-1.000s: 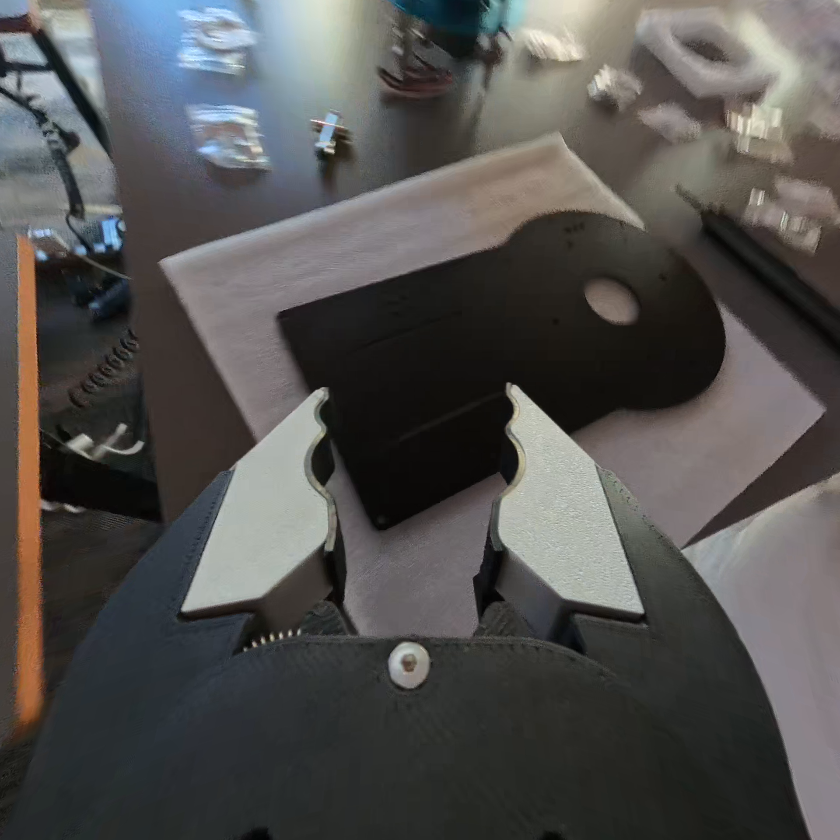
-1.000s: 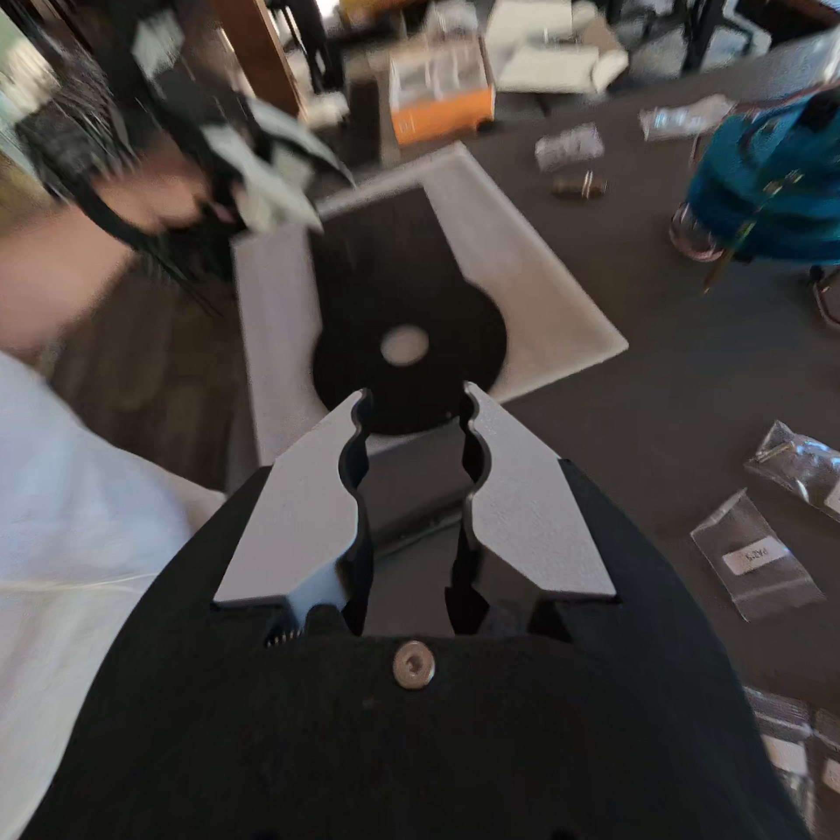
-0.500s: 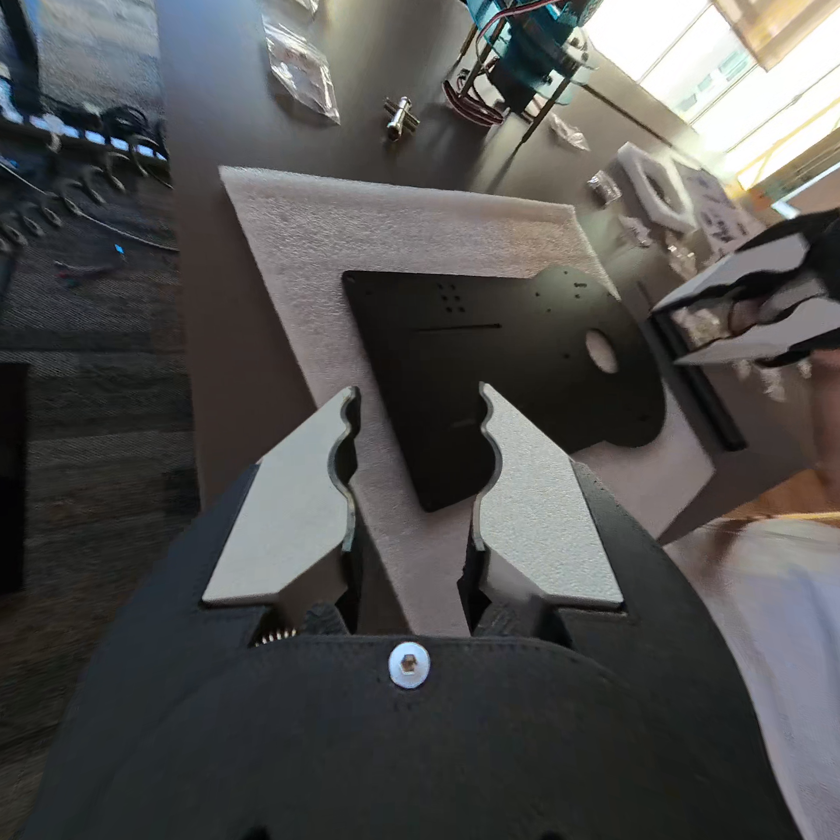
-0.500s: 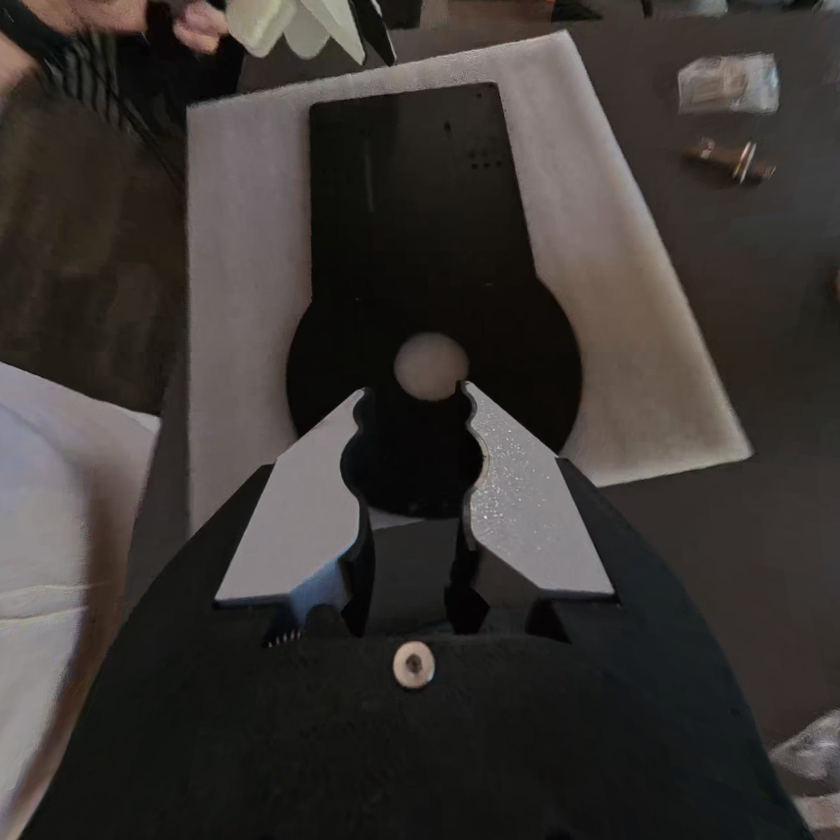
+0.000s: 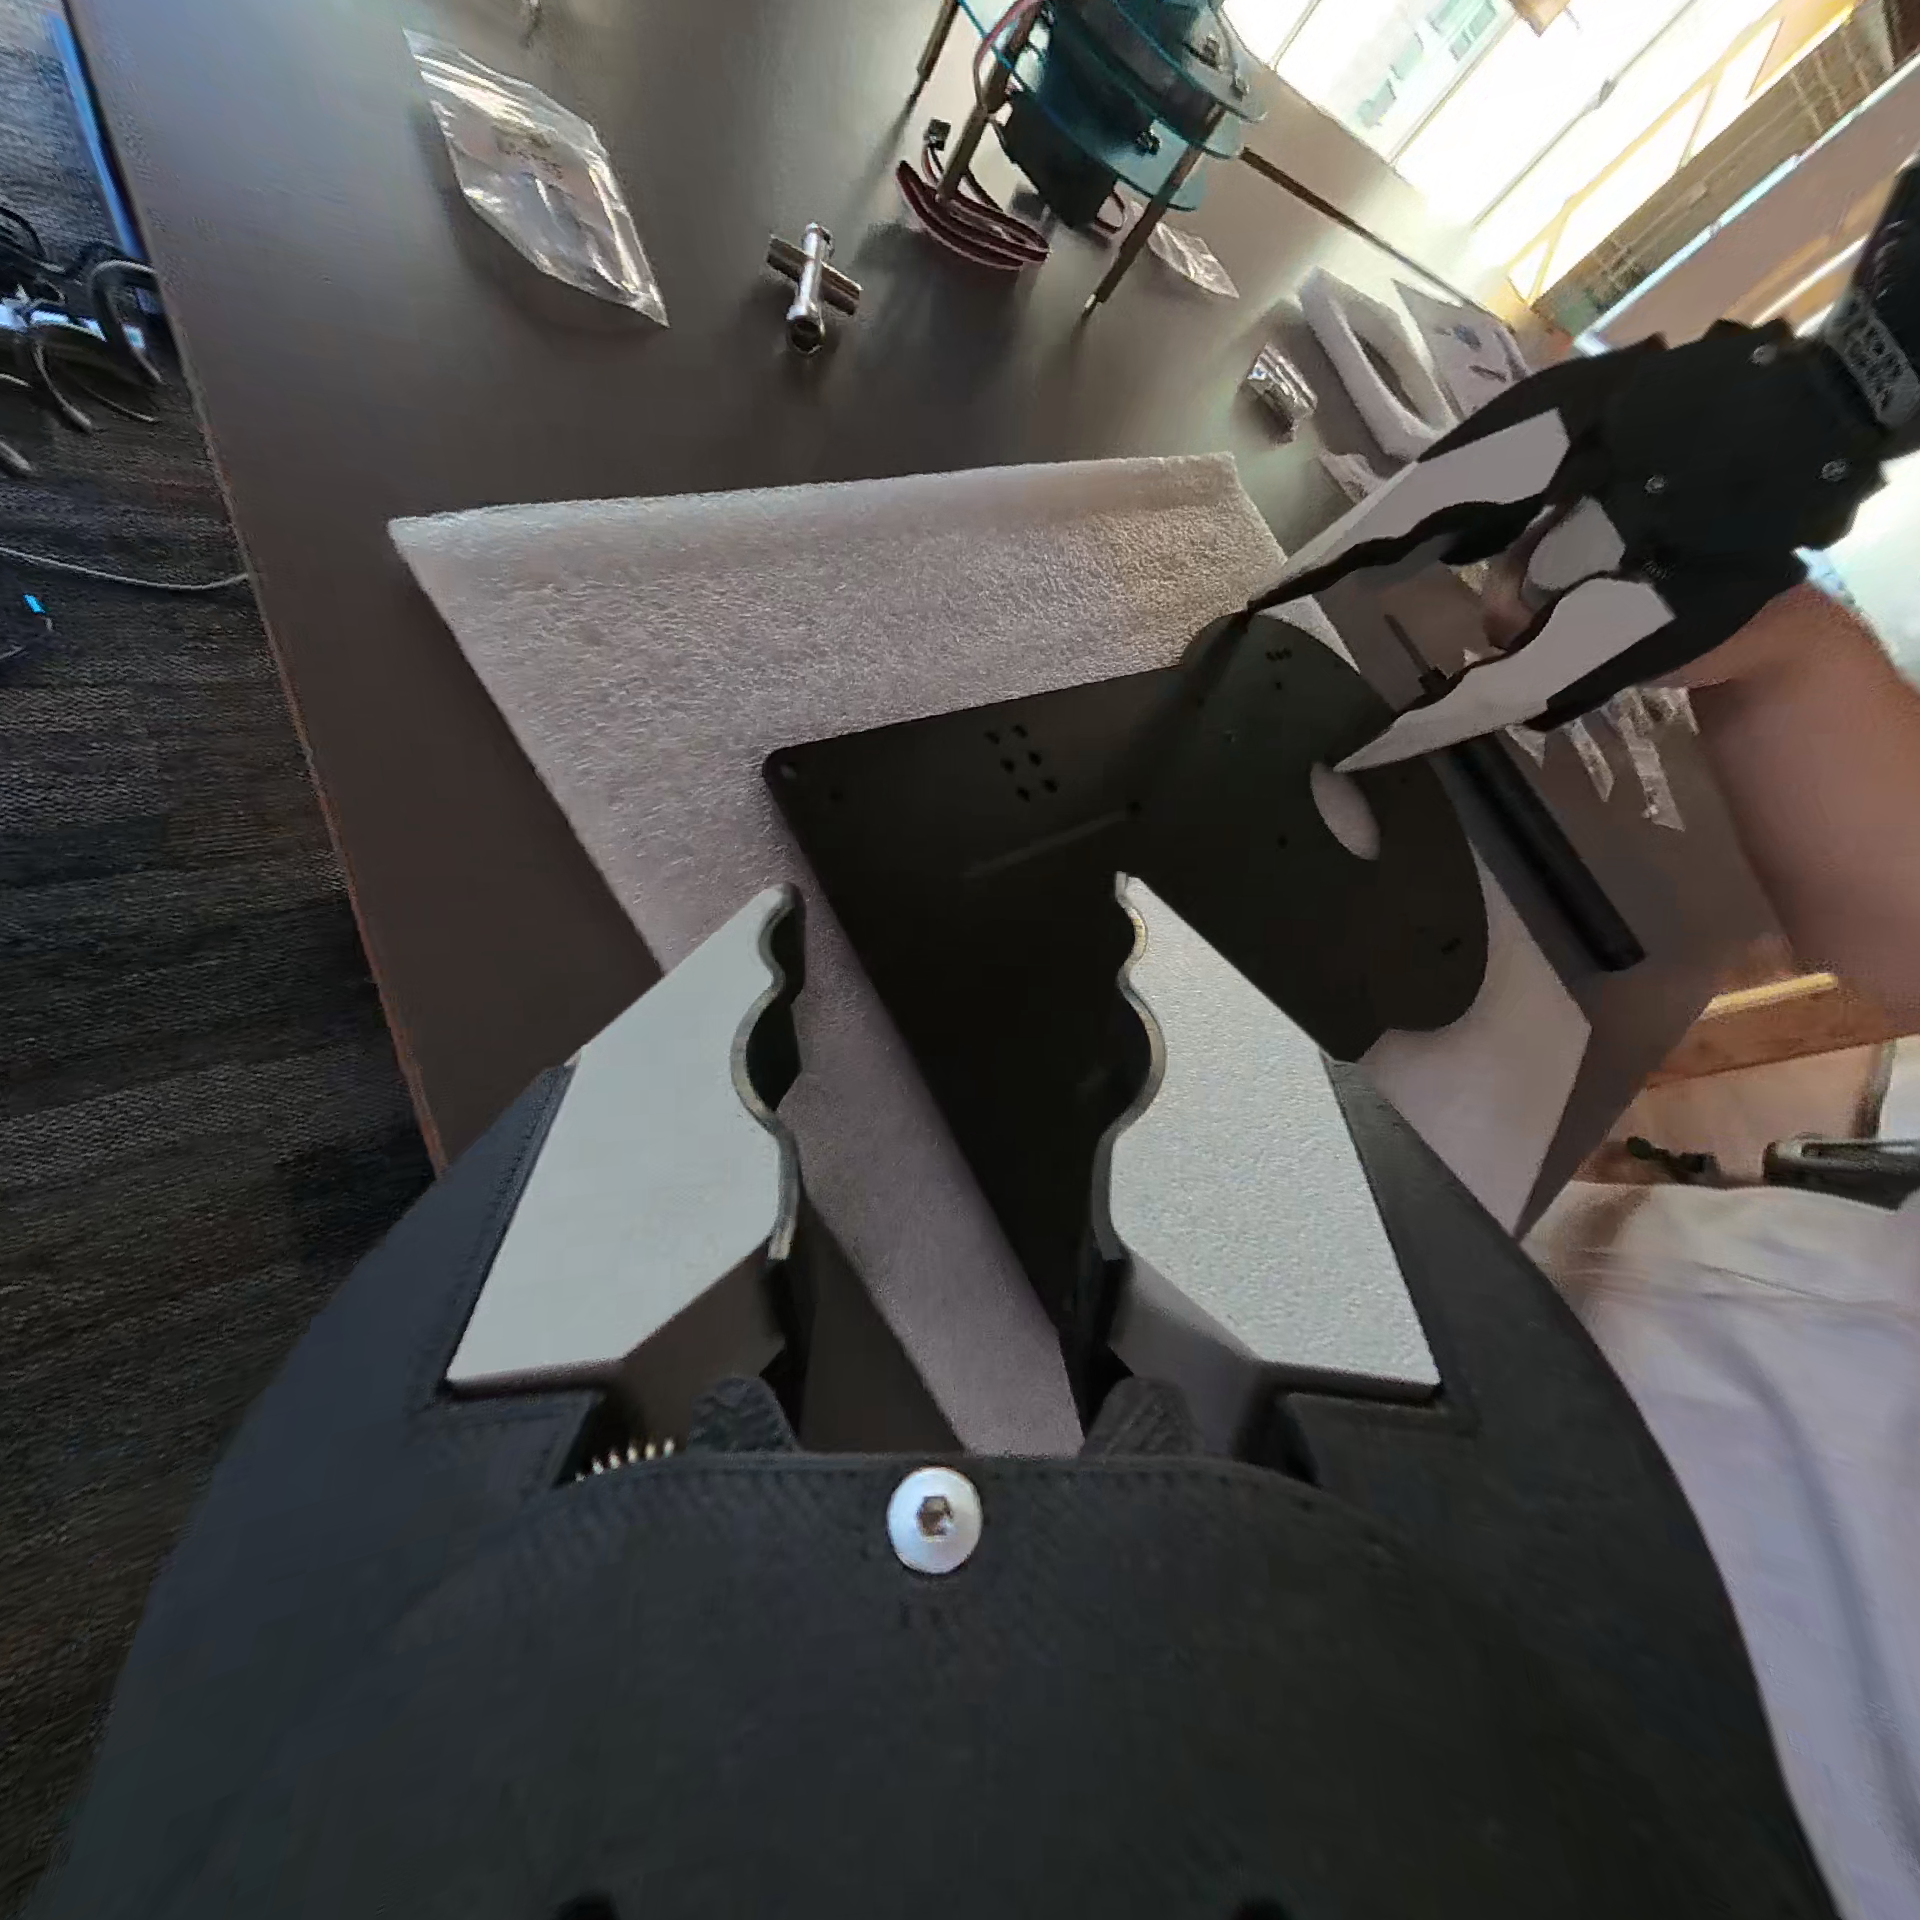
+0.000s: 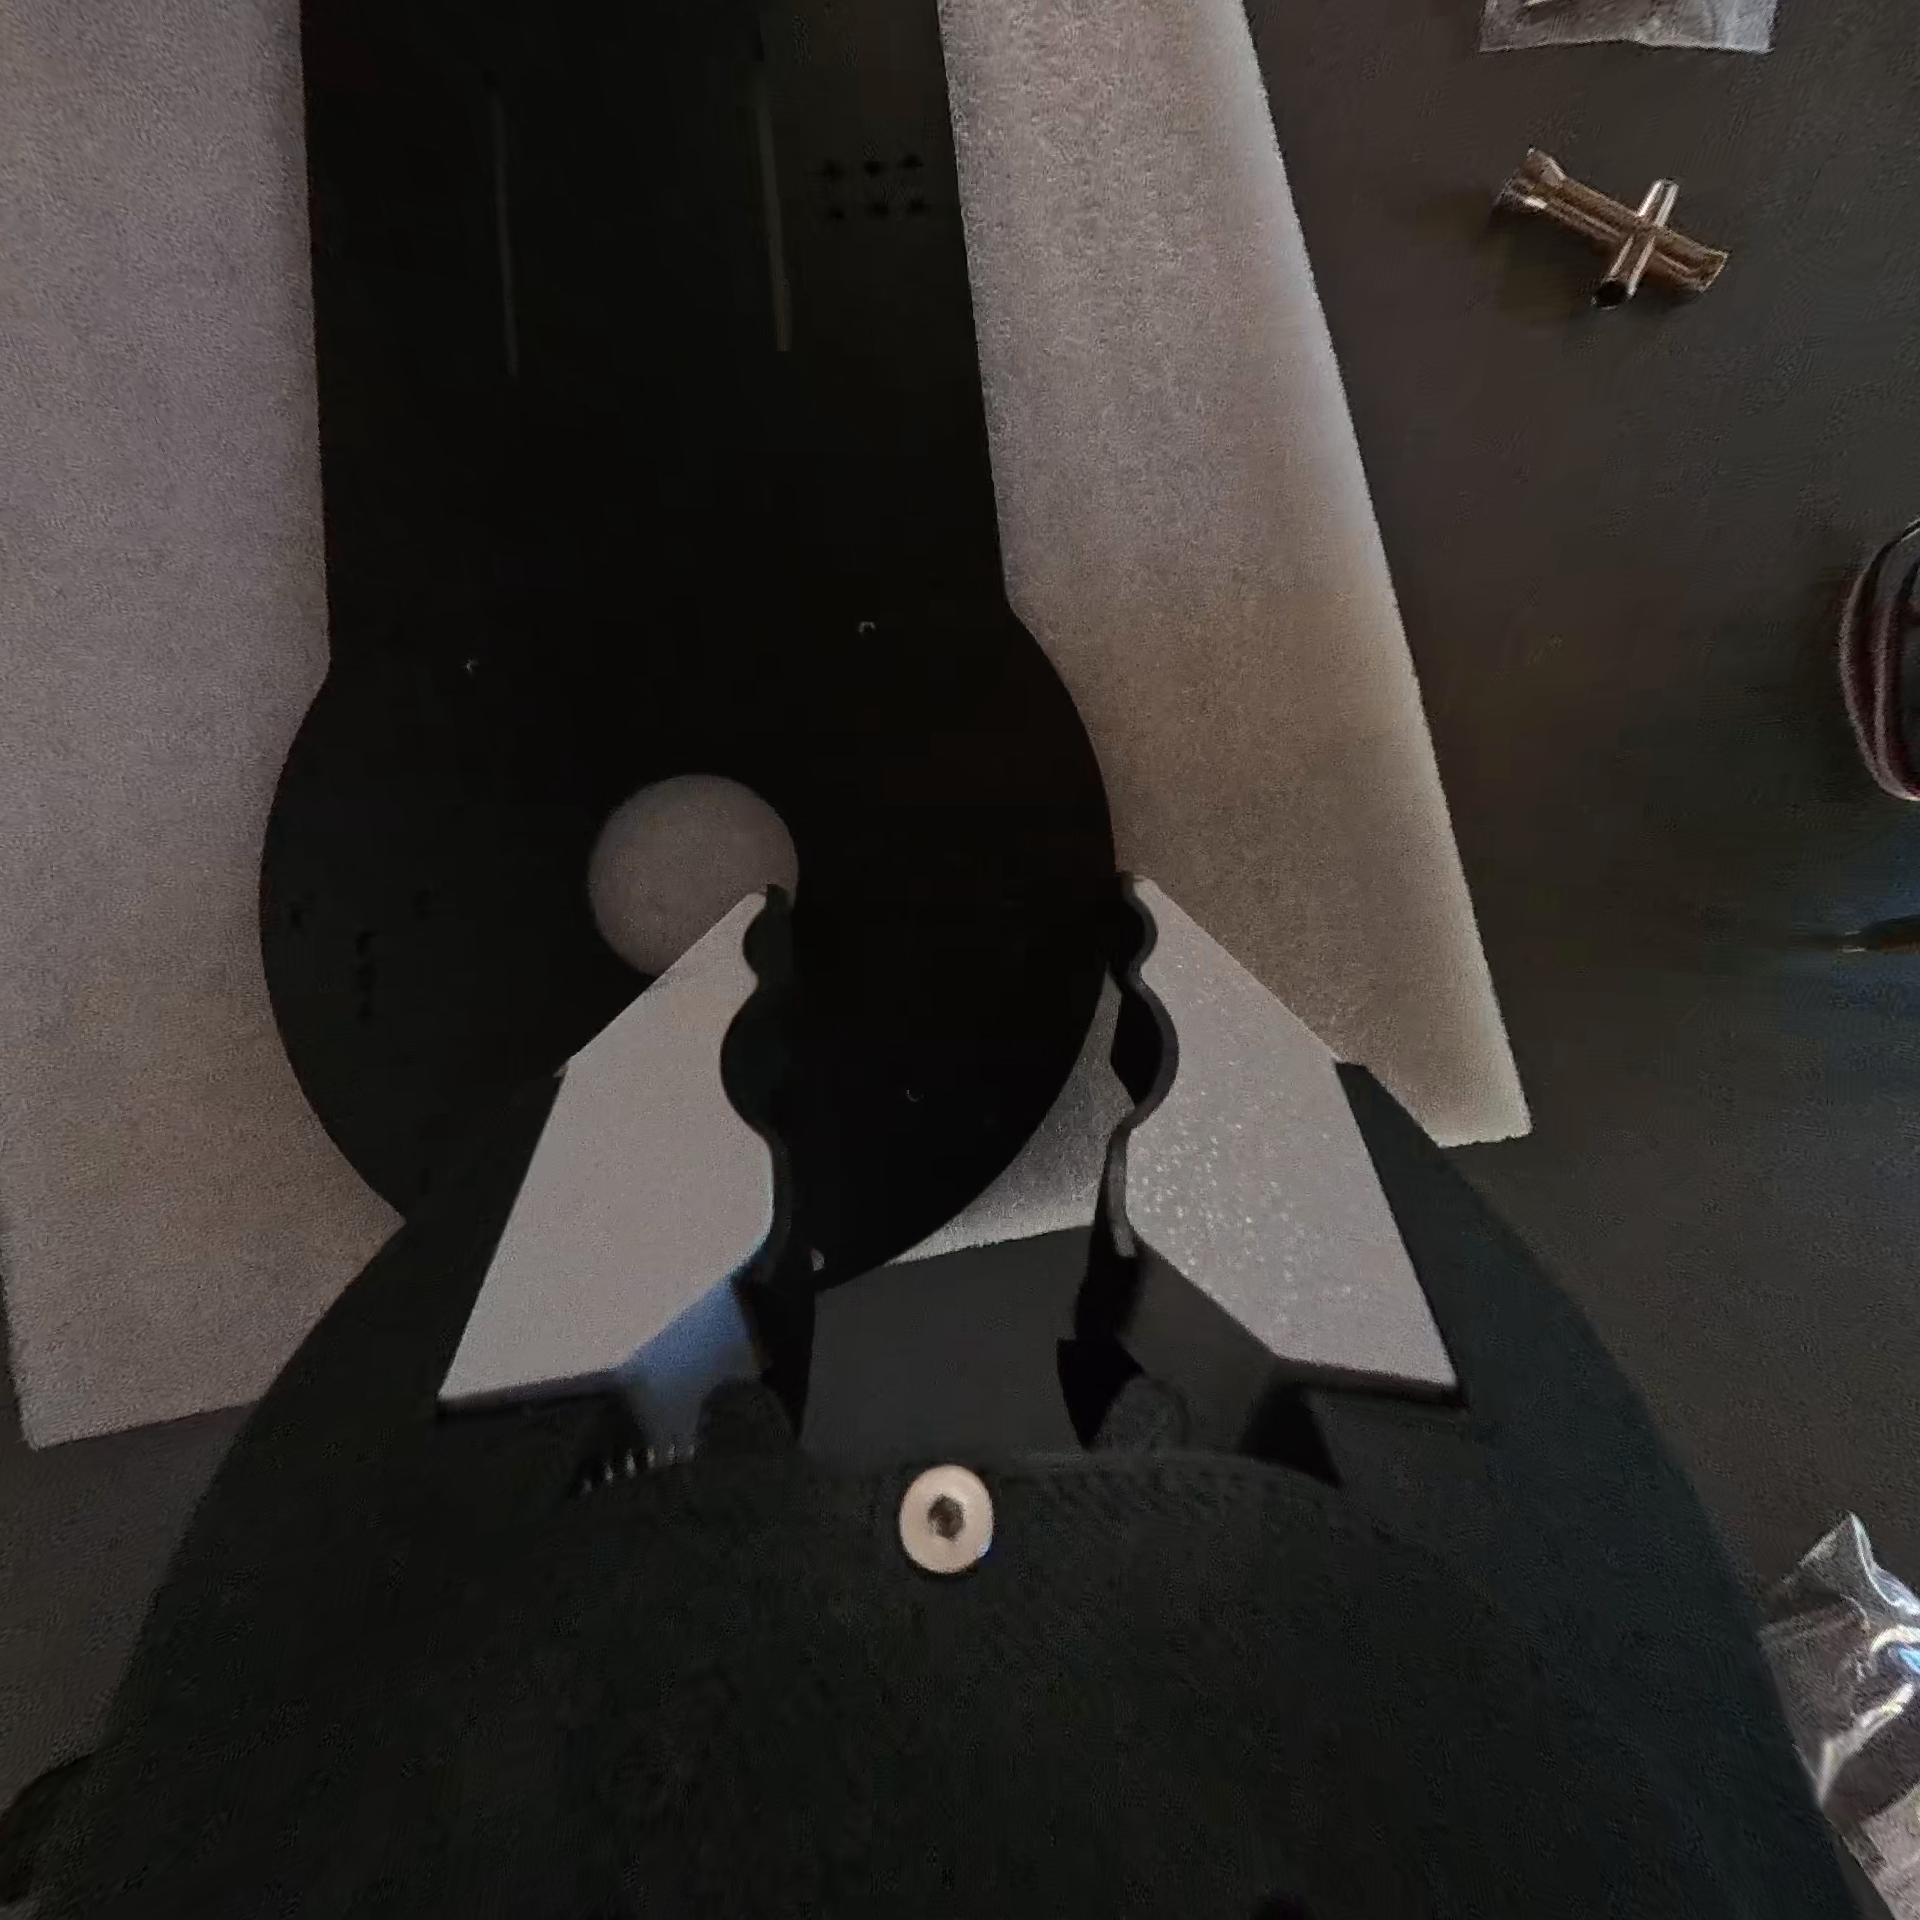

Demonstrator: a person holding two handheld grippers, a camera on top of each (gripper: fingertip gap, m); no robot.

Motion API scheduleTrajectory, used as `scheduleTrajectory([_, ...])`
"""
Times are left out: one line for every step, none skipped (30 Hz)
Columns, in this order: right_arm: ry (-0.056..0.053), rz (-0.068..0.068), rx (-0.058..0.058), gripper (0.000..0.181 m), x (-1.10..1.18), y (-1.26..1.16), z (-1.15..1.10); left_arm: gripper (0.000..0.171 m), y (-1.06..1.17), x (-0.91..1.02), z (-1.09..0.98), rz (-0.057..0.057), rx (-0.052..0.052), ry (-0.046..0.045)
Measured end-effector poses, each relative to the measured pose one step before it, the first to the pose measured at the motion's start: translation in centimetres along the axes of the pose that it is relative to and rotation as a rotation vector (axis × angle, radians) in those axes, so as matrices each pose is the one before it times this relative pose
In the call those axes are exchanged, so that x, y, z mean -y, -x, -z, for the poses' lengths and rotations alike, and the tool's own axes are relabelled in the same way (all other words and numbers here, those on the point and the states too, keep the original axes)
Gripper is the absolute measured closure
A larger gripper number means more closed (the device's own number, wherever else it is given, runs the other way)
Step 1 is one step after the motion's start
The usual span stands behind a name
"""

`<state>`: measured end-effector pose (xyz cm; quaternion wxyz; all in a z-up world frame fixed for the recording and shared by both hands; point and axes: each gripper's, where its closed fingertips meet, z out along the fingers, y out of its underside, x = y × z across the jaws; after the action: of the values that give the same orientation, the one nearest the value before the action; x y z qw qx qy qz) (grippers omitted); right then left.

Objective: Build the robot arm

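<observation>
Straddling black plate (image 6: 644, 499) round end, right gripper (image 6: 951, 894) open, seemingly just above; long axis runs ahead. Left gripper (image 5: 961, 899) open, empty, at plate's square end.

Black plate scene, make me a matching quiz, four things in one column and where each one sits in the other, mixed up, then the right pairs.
Things
1. black plate
2. white foam sheet
3. cross-shaped metal wrench
4. right claw

Places
A. bare on the dark table, off the foam
B. open, over the plate's round end beside its hole
C. flat on the foam sheet
D. directly on the dark table, under the plate

Pairs: 1-C, 2-D, 3-A, 4-B
</observation>
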<state>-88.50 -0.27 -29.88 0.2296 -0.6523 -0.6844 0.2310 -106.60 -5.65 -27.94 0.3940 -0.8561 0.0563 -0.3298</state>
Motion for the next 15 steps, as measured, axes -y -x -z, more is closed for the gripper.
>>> scheduleTrajectory([-0.0008,0.0065,-0.0169,0.120,0.000,-0.001,-0.053,0.118,0.000,-0.125,-0.249,-0.0192,0.0092,0.01081])
scheduleTrajectory([-0.0031,-0.0173,-0.0015,0.119,0.003,0.002,-0.019,0.121,0.122,-0.109,-0.160,-0.0205,0.0188,0.01337])
scheduleTrajectory([-0.0062,-0.0246,0.0056,0.120,0.041,-0.029,-0.012,0.122,0.083,-0.055,-0.114,-0.0135,0.0123,0.01096])
scheduleTrajectory([-0.0096,-0.0059,-0.0004,0.121,0.057,-0.034,-0.018,0.124,0.072,0.008,-0.082,-0.0013,0.0058,0.00282])
scheduleTrajectory([-0.0070,0.0003,-0.0042,0.121,0.031,-0.010,-0.020,0.125,0.080,0.039,-0.035,0.0048,0.0033,-0.00450])
scheduleTrajectory([-0.0021,-0.0020,-0.0033,0.121,0.014,0.008,-0.002,0.126,0.037,0.034,0.024,0.0015,0.0009,-0.00938])
scheduleTrajectory([-0.0017,0.0059,-0.0063,0.121,0.038,0.011,-0.010,0.126,-0.005,0.072,0.046,0.0009,-0.0011,-0.01327])
scheduleTrajectory([-0.0063,0.0067,-0.0074,0.122,0.090,0.019,-0.042,0.126,-0.005,0.082,0.050,0.0036,-0.0015,-0.01272])
scheduleTrajectory([-0.0076,0.0001,-0.0012,0.122,0.102,0.074,-0.073,0.126,-0.019,0.072,0.026,0.0060,-0.0062,-0.00793])
scheduleTrajectory([-0.0078,-0.0009,0.0029,0.122,0.120,0.097,-0.088,0.125,-0.042,0.062,0.027,0.0164,-0.0161,-0.00352])
scheduleTrajectory([-0.0043,0.0033,0.0001,0.122,0.084,0.049,-0.063,0.126,0.023,0.128,0.076,0.0316,-0.0230,-0.00612])
scheduleTrajectory([-0.0013,0.0017,-0.0012,0.122,0.056,0.021,-0.041,0.127,0.033,0.185,0.119,0.0409,-0.0313,-0.01071])
scheduleTrajectory([-0.0029,0.0022,-0.0001,0.122,0.102,0.054,-0.072,0.128,-0.014,0.185,0.143,0.0439,-0.0384,-0.01175])
scheduleTrajectory([-0.0023,0.0045,-0.0008,0.122,0.139,0.077,-0.107,0.128,-0.041,0.149,0.126,0.0360,-0.0344,-0.00944])
scheduleTrajectory([-0.0006,0.0107,0.0054,0.123,0.145,0.189,-0.092,0.129,-0.028,0.086,0.088,0.0193,-0.0204,-0.00455])
